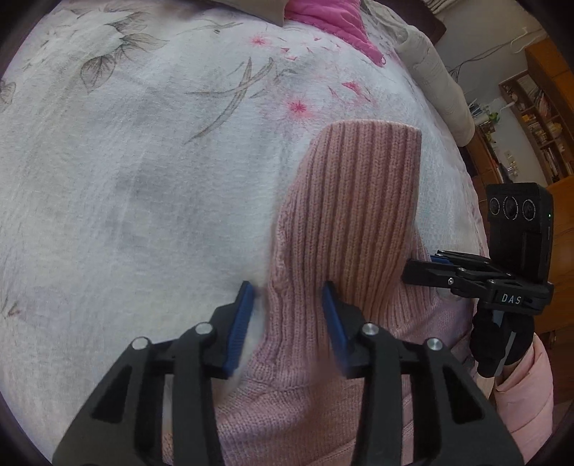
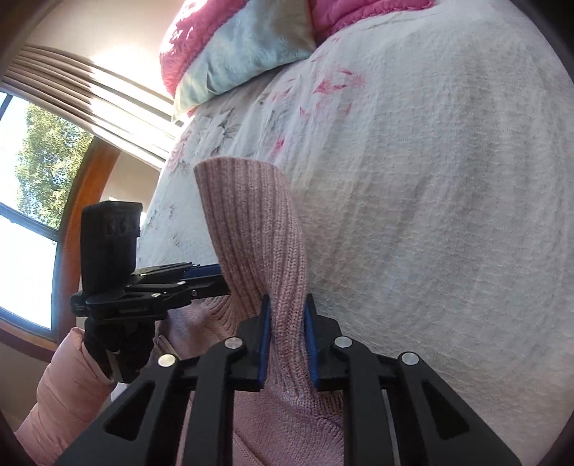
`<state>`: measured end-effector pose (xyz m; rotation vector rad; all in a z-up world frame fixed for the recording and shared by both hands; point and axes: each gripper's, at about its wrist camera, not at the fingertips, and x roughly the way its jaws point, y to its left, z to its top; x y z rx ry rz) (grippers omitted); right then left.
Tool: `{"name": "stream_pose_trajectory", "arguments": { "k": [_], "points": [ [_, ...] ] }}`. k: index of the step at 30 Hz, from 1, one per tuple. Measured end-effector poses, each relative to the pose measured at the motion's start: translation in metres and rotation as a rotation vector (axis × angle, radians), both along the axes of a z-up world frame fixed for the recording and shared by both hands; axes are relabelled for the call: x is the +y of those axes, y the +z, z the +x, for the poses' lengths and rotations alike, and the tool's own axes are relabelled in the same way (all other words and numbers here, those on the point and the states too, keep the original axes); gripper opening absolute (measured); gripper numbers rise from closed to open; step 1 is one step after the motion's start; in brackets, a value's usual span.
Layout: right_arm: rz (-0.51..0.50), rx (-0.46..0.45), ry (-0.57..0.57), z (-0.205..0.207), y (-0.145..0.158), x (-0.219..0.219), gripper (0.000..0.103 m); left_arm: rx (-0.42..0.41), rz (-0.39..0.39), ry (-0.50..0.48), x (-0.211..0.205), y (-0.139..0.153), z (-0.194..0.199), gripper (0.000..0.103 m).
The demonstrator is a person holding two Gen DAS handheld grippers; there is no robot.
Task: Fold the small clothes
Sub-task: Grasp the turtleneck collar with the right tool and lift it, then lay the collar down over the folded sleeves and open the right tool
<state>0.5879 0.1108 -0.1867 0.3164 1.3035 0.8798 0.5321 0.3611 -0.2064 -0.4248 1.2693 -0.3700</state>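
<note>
A: The pink knitted sweater (image 1: 344,229) is being shown lying on the floral bedspread (image 1: 143,179), its ribbed cuff end stretched away toward the pillows.

B: And the left gripper (image 1: 287,322) is being held spread wide over the knit, blue pads (image 1: 240,326) well apart. Nothing is being pinched there.

A: In the right wrist view, the right gripper (image 2: 287,344) is being seen with a fold of ribbed knit between its pads; the fabric is touched on one side, but a firm clamp cannot be told.

B: Surroundings are being picked up too: a pink quilt (image 1: 323,18) and a pale blue pillow (image 2: 251,46) are piled at the far end of the bed.

A: A window (image 2: 32,200) with pleated curtains (image 2: 89,93) is being caught on one side, bookshelves (image 1: 538,125) on the other.

B: The sweater's near part is being blocked from sight by the black gripper frames in both views.
</note>
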Motion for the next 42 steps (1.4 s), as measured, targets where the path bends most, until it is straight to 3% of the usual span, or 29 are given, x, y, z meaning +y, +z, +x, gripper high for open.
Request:
{"name": "stream_pose_trajectory", "arguments": {
  "k": [2,4,10,15,20,25,29,33,36,40,42],
  "points": [
    [0.027,-0.034,-0.004,-0.008,0.012,-0.003,0.016,0.001,-0.013,0.014,-0.003,0.001,-0.003,0.011],
    [0.052,-0.076,0.001,-0.02,0.027,-0.005,0.016,-0.026,-0.025,0.031,-0.007,0.007,-0.008,0.009],
    [0.076,-0.212,0.04,-0.074,0.078,-0.012,0.016,-0.241,-0.084,0.053,-0.011,0.061,-0.061,0.008],
    [0.047,-0.329,0.104,-0.135,0.109,-0.015,0.016,-0.377,-0.065,0.029,-0.009,0.099,-0.126,0.008],
    [-0.005,-0.415,0.147,-0.191,0.111,-0.019,0.016,-0.487,0.008,-0.029,-0.015,0.11,-0.196,0.008],
    [-0.079,-0.43,0.204,-0.242,0.088,-0.023,0.017,-0.494,0.077,-0.104,-0.025,0.087,-0.25,0.009],
    [-0.142,-0.403,0.223,-0.269,0.061,-0.025,0.027,-0.439,0.145,-0.165,-0.032,0.061,-0.276,0.011],
    [-0.132,-0.336,0.232,-0.291,0.043,-0.039,0.032,-0.397,0.142,-0.226,-0.031,0.052,-0.304,0.011],
    [-0.136,-0.344,0.236,-0.306,0.049,-0.048,0.032,-0.405,0.143,-0.256,-0.026,0.06,-0.324,0.014],
    [-0.062,-0.367,0.178,-0.307,0.084,-0.049,0.033,-0.445,0.092,-0.218,-0.027,0.087,-0.325,0.015],
    [-0.028,-0.398,0.15,-0.301,0.104,-0.038,0.042,-0.47,0.094,-0.207,-0.038,0.101,-0.315,0.022]
  ]
}}
